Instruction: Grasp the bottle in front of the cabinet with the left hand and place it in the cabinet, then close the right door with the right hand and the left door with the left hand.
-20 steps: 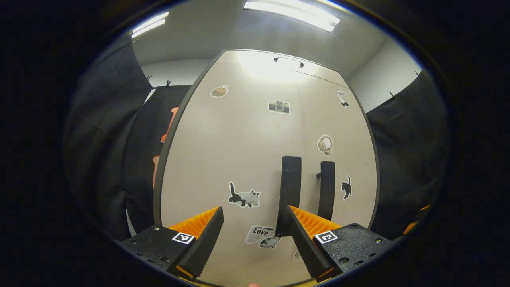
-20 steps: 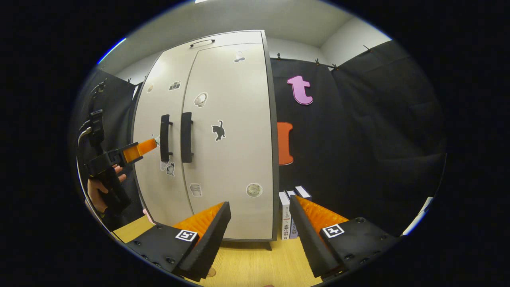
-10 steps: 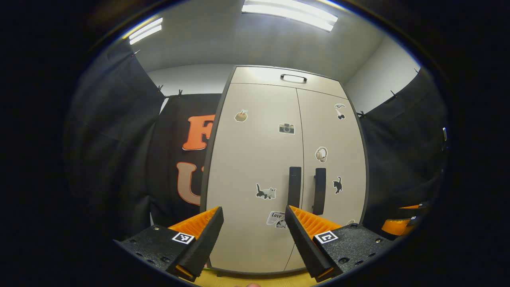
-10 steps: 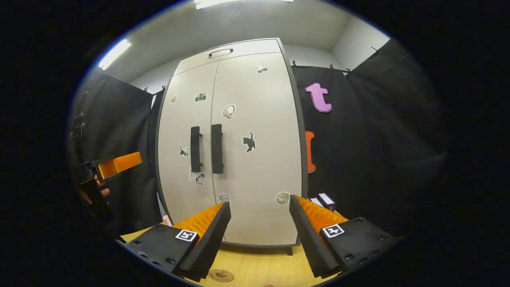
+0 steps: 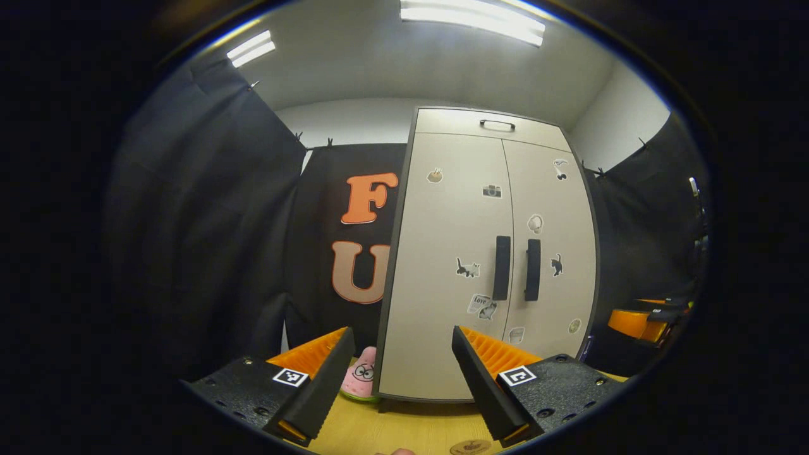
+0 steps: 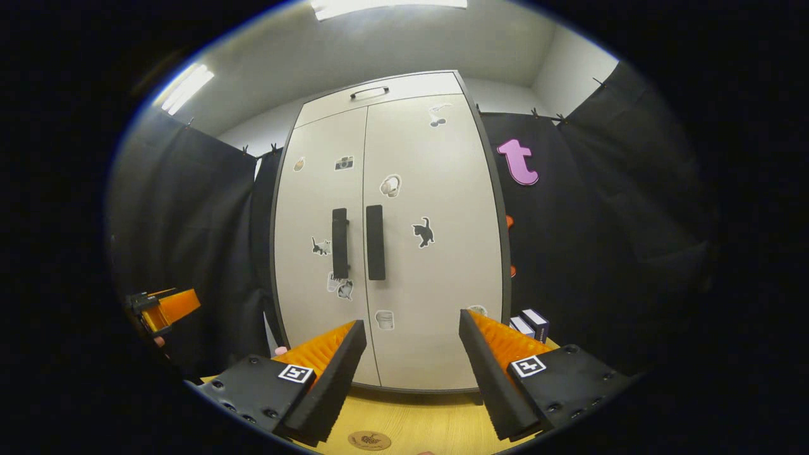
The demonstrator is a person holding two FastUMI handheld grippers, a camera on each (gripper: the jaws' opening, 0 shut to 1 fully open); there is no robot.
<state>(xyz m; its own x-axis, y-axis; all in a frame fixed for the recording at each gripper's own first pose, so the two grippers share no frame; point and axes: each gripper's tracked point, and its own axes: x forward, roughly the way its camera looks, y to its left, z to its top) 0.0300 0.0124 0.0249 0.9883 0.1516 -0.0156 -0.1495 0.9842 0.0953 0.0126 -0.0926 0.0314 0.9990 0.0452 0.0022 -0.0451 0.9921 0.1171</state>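
In the left gripper view, the left gripper (image 5: 399, 379) has moved back from the cabinet (image 5: 486, 253). One second ago the left door (image 5: 449, 265) filled the picture; now the whole cabinet stands further away, with both doors shut and a pink toy (image 5: 361, 381) beside it on the table (image 5: 392, 436). Its fingers are spread and hold nothing.

In the right gripper view, the right gripper (image 6: 411, 373) has also drawn back, spread and empty, facing the right door (image 6: 436, 253). The bottle is, I judge, inside the closed cabinet, so the task looks finished.
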